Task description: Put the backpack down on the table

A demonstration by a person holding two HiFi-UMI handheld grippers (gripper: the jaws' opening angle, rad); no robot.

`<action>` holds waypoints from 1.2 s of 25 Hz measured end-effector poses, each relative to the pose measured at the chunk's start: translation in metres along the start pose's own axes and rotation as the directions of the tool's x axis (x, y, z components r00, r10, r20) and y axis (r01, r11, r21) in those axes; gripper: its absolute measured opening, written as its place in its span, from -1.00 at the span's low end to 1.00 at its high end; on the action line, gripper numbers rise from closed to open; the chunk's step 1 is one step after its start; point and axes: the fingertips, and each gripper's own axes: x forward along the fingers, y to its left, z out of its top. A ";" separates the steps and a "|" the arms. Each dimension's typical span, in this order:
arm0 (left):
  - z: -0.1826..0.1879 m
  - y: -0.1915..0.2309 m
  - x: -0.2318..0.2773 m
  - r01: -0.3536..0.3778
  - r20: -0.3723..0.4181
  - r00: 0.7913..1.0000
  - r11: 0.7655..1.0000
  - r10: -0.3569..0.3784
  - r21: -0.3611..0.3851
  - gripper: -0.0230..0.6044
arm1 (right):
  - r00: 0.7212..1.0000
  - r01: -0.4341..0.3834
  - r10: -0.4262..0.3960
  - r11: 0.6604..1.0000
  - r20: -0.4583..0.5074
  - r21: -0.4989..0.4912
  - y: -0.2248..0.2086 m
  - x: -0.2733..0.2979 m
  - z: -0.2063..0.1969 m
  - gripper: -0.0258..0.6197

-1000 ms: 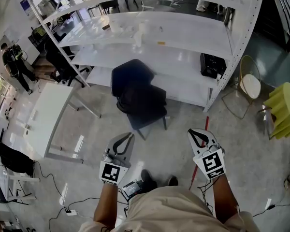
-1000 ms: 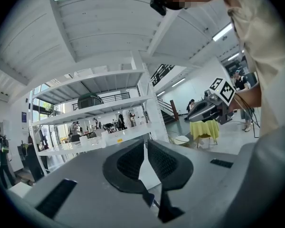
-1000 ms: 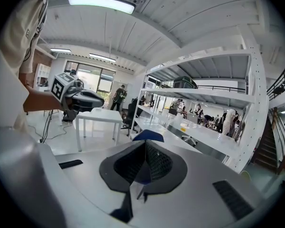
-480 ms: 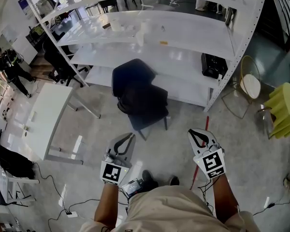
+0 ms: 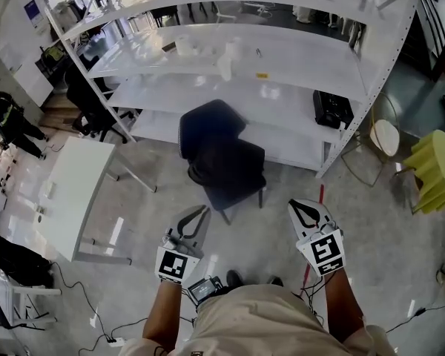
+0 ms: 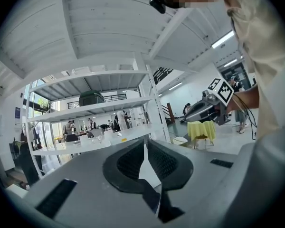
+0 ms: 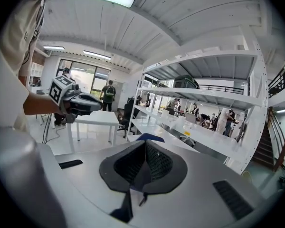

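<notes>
My left gripper (image 5: 199, 211): jaws together, empty. My right gripper (image 5: 300, 205): same. Ahead: 1 dark chair (image 5: 230, 170), white shelving (image 5: 297, 61).

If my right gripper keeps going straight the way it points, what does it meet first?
Probably the dark chair, whose blue top shows just beyond the right gripper; white shelving stands behind it. Depth is unclear.

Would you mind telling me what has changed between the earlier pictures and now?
The person has stepped toward the shelving; the dark chair and white table now lie lower in the head view. Nothing was grasped or released. The left gripper and right gripper stay shut and empty, held out ahead.
</notes>
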 end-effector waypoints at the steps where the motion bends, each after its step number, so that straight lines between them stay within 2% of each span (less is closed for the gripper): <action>1: -0.002 0.006 0.000 0.008 0.003 1.000 1.000 -0.008 -0.002 -0.81 | 1.000 0.006 -0.006 1.000 -0.001 0.001 0.003 0.005 0.003 -0.84; 6: -0.010 0.022 0.000 0.057 0.013 0.998 0.998 -0.057 0.007 -0.81 | 0.999 0.045 -0.045 0.999 -0.014 0.011 0.011 0.018 0.010 -0.84; 9: -0.013 0.027 0.003 0.079 0.022 0.997 0.997 -0.078 -0.014 -0.81 | 0.998 0.065 -0.065 0.998 -0.023 0.015 0.013 0.020 0.012 -0.84; 14: -0.016 0.032 0.010 0.103 0.034 0.994 0.995 -0.103 -0.013 -0.81 | 0.997 0.067 -0.065 0.997 -0.050 0.028 0.015 0.027 0.006 -0.84; 23: -0.027 0.043 0.040 0.073 -0.001 0.997 0.997 -0.073 -0.039 -0.81 | 0.999 0.011 -0.010 0.999 -0.040 0.032 -0.011 0.065 0.003 -0.84; 30: -0.023 0.048 0.083 0.021 -0.034 0.999 0.999 -0.022 -0.033 -0.81 | 0.999 -0.042 0.043 0.998 -0.026 0.038 -0.058 0.093 -0.010 -0.84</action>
